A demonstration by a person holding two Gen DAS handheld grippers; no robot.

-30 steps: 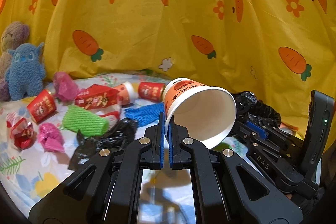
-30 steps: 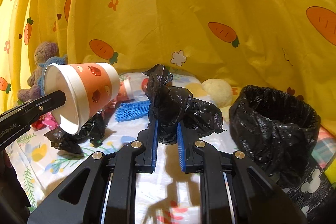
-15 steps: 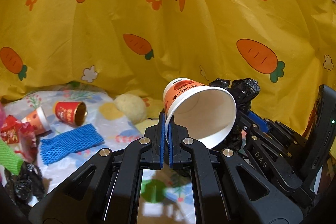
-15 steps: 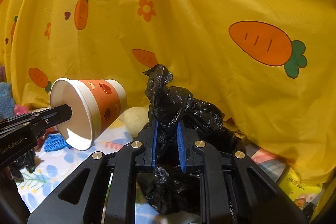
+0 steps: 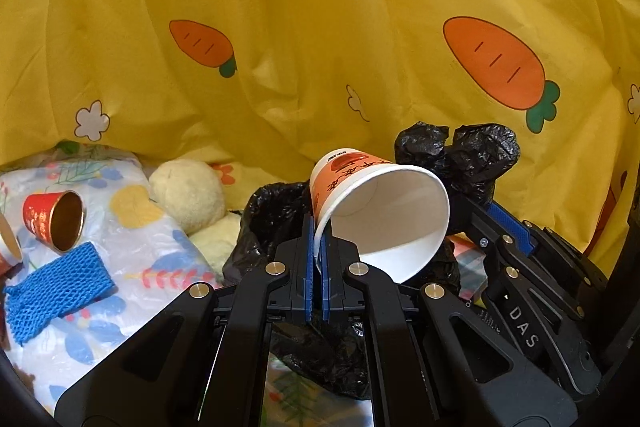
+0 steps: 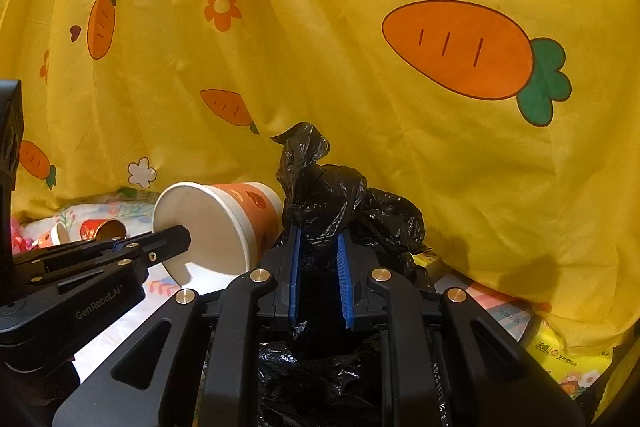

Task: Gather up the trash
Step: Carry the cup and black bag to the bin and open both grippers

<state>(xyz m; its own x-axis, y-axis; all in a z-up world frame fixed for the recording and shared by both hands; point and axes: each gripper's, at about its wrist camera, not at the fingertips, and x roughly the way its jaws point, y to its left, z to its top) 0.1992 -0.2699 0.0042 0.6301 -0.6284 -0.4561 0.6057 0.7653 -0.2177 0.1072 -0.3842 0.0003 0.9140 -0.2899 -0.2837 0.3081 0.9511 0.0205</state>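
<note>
The left hand-held gripper (image 5: 316, 247) pinched the thin rim of an orange paper cup (image 5: 380, 211) between its ribbed blue pads, pressed nearly together; the cup lay tipped on its side, its smooth white inside facing the camera. The right hand-held gripper (image 6: 318, 259) clamped a crumpled, glossy black plastic bag (image 6: 320, 195) (bunched into a knotted peak above the pads). Cup and bag sat just beside each other over the wrinkled black bin liner (image 5: 272, 219). Behind hung a draped yellow curtain (image 5: 320, 27) printed with carrots. On the flower-patterned sheet (image 5: 140, 251) lay a blue foam mesh sleeve (image 5: 56, 291), a small red cup (image 5: 54, 221) on its side and a fuzzy cream plush toy (image 5: 188, 195).
</note>
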